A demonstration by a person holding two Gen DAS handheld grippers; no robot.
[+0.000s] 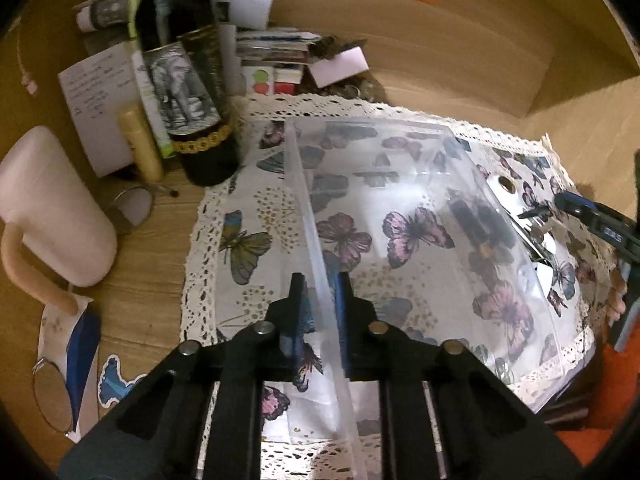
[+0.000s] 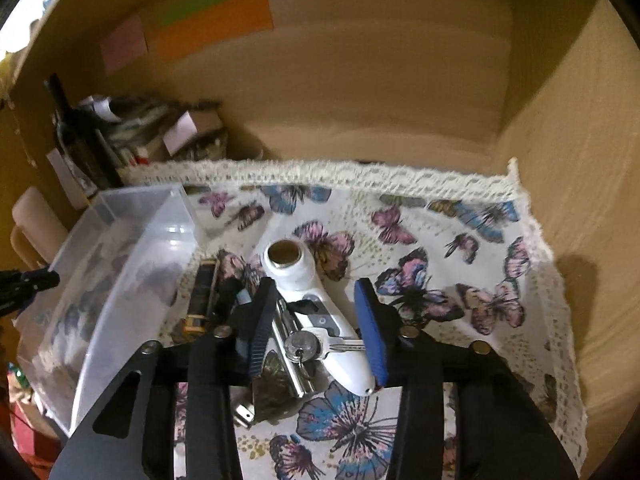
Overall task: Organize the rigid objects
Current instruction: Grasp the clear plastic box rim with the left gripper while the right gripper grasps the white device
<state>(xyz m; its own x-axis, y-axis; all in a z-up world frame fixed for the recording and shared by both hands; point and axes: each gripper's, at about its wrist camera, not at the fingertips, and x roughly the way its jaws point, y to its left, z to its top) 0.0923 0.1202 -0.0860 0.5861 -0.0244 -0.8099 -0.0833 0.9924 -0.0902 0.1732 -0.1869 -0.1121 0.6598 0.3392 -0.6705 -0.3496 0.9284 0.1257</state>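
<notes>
Rigid objects are gathered on a white butterfly-print cloth with a lace border [image 2: 460,216], spread inside a brown cardboard enclosure [image 2: 360,92]. A clear, rectangular plastic bin [image 2: 132,248] stands on the left part of the cloth. Just beside its right wall lie a dark cylindrical object with a yellow band [image 2: 200,300], a white plastic handheld device with a round opening at its far end [image 2: 308,280], and a silver key on a ring [image 2: 320,346], the key resting across the device.

The left gripper [image 1: 318,316] is seen closed on the near wall of the bin, the thin transparent edge being pinched between the two narrow-set fingers. The right gripper [image 2: 316,332] is lowered over the white device and key, which sit between its jaws; the jaws are partly drawn in, and the blue right pad [image 2: 372,332] is touching or nearly touching the device, while contact at the left pad cannot be told.

Beyond the cloth, a dark glass bottle with an elephant label [image 1: 184,80], a pale pink jug [image 1: 52,208] and stacked papers [image 1: 256,40] are seen.
</notes>
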